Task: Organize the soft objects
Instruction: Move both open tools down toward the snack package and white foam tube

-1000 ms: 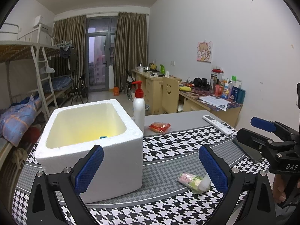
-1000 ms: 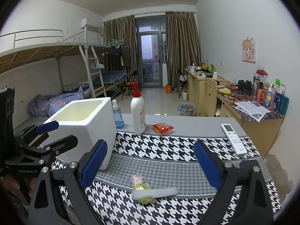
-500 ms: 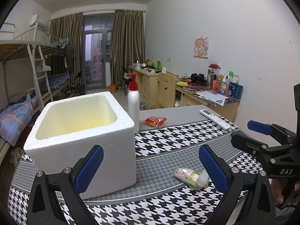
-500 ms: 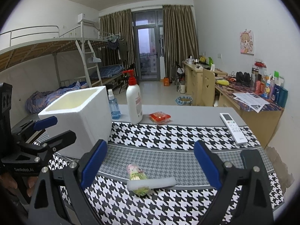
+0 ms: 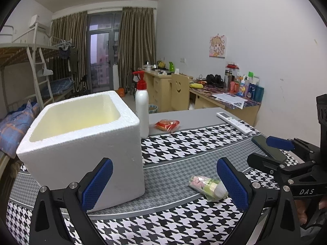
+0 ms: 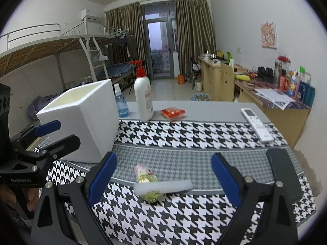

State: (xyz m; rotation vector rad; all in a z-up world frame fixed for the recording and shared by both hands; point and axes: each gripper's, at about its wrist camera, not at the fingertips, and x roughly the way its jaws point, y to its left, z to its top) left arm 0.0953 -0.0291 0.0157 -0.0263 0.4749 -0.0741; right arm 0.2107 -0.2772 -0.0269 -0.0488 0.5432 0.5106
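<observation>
My right fingers (image 6: pixel 163 181) are spread wide and hold nothing; my left fingers (image 5: pixel 163 185) are spread just as wide, also empty. Both hover above the worktop (image 6: pixel 204 138).

The packet (image 6: pixel 146 178), a small crinkly plastic pouch with pink and green print, lies on the grey band of the cloth, dead ahead at 12 o'clock between my right fingers. A white foam strip (image 6: pixel 163 186) lies across its near end. From the left view the packet (image 5: pixel 204 184) sits at 1 o'clock, just beside my right-hand pad (image 5: pixel 231 185). The foam box (image 5: pixel 81 140) stands open-topped at 10 o'clock, well apart from the packet.

I judge the packet light, squashy and a bit slick: the film will buckle and slide if pinched at a corner. I would close across its middle, on the long sides, gently. The strip looks feather-light and crushable, and it may ride up with the packet or roll off.

There is open cloth all around the packet. A dark phone (image 6: pixel 285 175) lies at 3 o'clock near the worktop's edge, the remote (image 6: pixel 256 124) at 2 o'clock, and the pump bottle (image 6: pixel 143 98) and a red packet (image 6: pixel 172 113) stand far off at 12. The box's rim is the one wall to clear on the way left.
</observation>
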